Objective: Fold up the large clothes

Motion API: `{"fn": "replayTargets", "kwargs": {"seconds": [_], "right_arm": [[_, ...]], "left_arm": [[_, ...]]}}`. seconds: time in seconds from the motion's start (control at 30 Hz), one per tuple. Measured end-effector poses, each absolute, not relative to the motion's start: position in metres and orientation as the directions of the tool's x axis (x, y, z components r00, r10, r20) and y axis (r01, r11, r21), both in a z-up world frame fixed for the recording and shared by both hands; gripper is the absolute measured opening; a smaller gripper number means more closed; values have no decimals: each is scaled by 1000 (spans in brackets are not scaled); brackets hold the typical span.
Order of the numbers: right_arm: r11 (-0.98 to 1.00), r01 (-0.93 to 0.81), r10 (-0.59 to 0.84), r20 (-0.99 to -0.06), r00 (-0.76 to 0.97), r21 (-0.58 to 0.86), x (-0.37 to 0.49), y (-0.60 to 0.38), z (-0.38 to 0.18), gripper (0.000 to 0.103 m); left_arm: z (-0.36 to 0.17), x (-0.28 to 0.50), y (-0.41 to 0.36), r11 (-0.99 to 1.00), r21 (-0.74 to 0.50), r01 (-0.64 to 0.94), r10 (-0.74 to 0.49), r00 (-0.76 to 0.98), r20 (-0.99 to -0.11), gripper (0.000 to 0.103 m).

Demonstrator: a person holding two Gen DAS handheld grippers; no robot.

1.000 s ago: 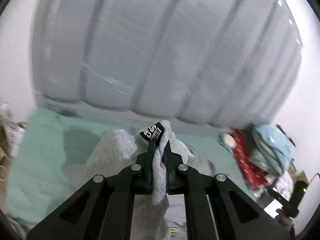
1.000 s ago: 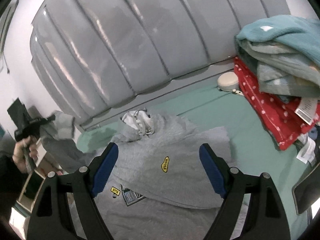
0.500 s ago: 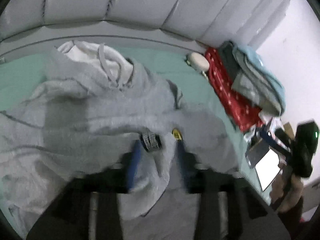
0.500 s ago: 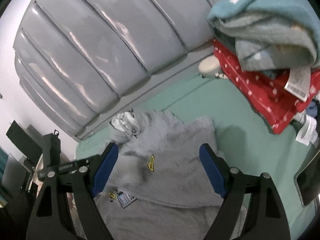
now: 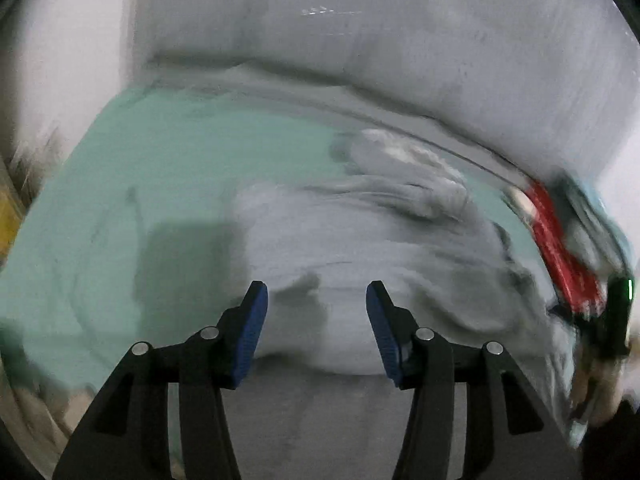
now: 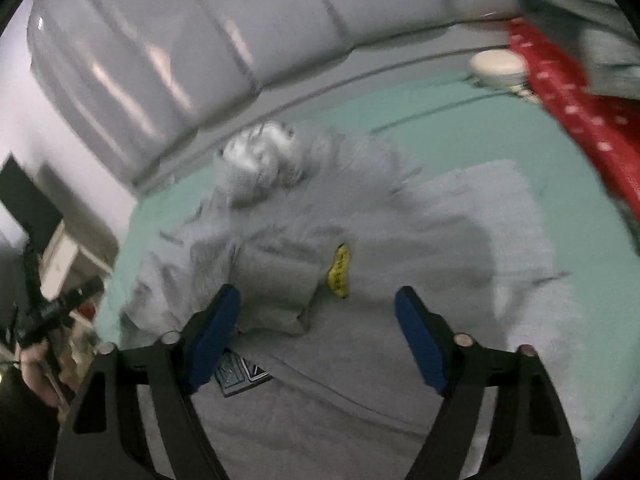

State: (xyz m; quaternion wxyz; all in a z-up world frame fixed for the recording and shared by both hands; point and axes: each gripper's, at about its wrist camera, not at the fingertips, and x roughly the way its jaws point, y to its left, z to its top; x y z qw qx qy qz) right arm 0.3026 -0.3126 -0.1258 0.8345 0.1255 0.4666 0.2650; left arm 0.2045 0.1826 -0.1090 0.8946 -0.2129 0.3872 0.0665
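Left wrist view: the whole picture is smeared by motion blur. The left gripper [image 5: 317,300] points down at a grey hoodie [image 5: 360,248] lying on the mint-green bed sheet [image 5: 140,168]; its blue-padded jaws stand apart with nothing between them, having opened within the last second. The hoodie's pale hood lining [image 5: 404,156] lies toward the padded grey headboard [image 5: 380,52]. At the right edge a red cloth [image 5: 560,248] and a dark device with a green light [image 5: 618,312] are too smeared to make out further.

Right wrist view: sharper, though still soft. The right gripper [image 6: 318,316] hangs over the same hoodie, its jaws wide apart and empty, having just been closing a little. A yellow patch [image 6: 339,270] sits on the grey fabric between the fingers, and a dark printed label [image 6: 238,376] is partly hidden behind the left finger. The red dotted cloth [image 6: 572,112] and a round white object [image 6: 496,66] lie at the upper right, cut by the frame. At the lower left a hand [image 6: 38,368] holds the other gripper, mostly cut off.
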Motion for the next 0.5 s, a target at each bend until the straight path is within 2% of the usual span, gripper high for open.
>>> {"fn": "replayTargets", "kwargs": {"seconds": [0.1,0.17,0.23,0.37,0.5], "right_arm": [[805,-327,590,-718,368,494,308,-299,-143,70],[807,-352,586,-719,374,474,309,-293,-148,70],[794,-345,605,-711,358,502,316,-291,-157,70],[752,-317,659,-675,332,578,332,-287,-171,70],[742,-368,668,-666,331,561,334,-270,-176,70]], "left_arm": [[-123,219,206,848,-378,-373,-27,680,-733,54],[-120,231,205,858,-389,-336,-50,699,-714,54],[-114,242,199,885,-345,-312,-29,704,-710,54],[-128,260,185,901,-307,-306,-35,654,-756,54],[-157,258,190,878,-304,-369,-44,571,-820,54]]}}
